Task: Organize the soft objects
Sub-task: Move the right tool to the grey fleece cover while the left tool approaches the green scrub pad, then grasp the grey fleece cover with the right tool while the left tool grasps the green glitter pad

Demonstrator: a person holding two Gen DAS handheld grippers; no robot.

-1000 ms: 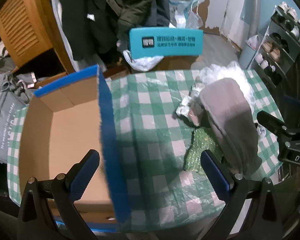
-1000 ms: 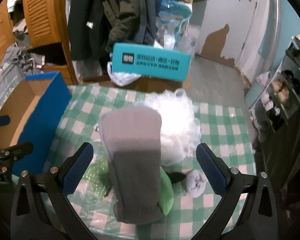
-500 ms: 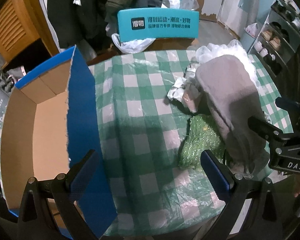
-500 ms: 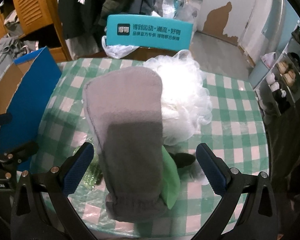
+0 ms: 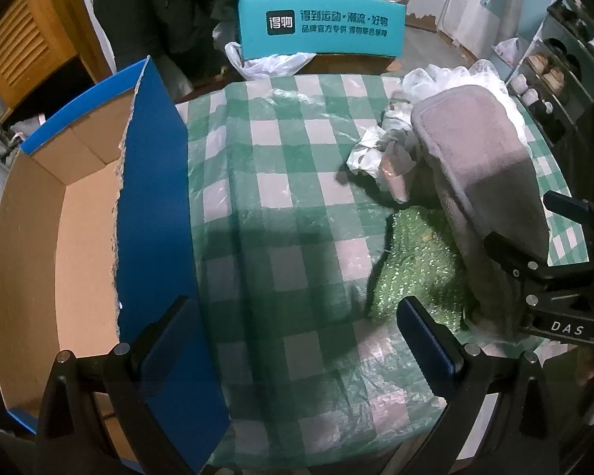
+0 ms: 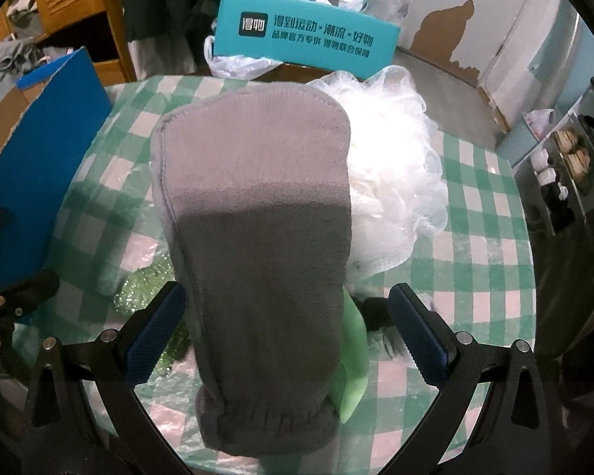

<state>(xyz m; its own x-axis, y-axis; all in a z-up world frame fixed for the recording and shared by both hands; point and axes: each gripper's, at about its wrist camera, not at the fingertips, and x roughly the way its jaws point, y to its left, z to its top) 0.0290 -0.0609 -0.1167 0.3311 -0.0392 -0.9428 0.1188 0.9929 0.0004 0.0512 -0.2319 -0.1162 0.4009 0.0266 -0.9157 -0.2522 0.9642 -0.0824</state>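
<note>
A grey plush mitt (image 6: pixel 257 213) lies on top of a pile of soft things on the green checked table; it also shows in the left wrist view (image 5: pixel 479 170). Under it are a white mesh bath puff (image 6: pixel 392 182), a glittery green scrubber (image 5: pixel 419 269) and a light green sponge (image 6: pixel 354 360). My right gripper (image 6: pixel 287 328) is open, its fingers on either side of the mitt's cuff end. My left gripper (image 5: pixel 293 332) is open and empty over the table, between the pile and a blue cardboard box (image 5: pixel 59 237) whose inside is bare.
A teal chair back (image 5: pixel 320 25) with white lettering stands behind the table. Crumpled white plastic (image 5: pixel 380 154) lies left of the mitt. Dark coats and a wooden cabinet (image 5: pixel 23 47) stand at the back left. A shoe rack (image 5: pixel 554 79) is at the right.
Both grippers have moved forward and down toward the pile, so the mitt looks larger. The left gripper has shifted right, away from the box. Both stay open.
</note>
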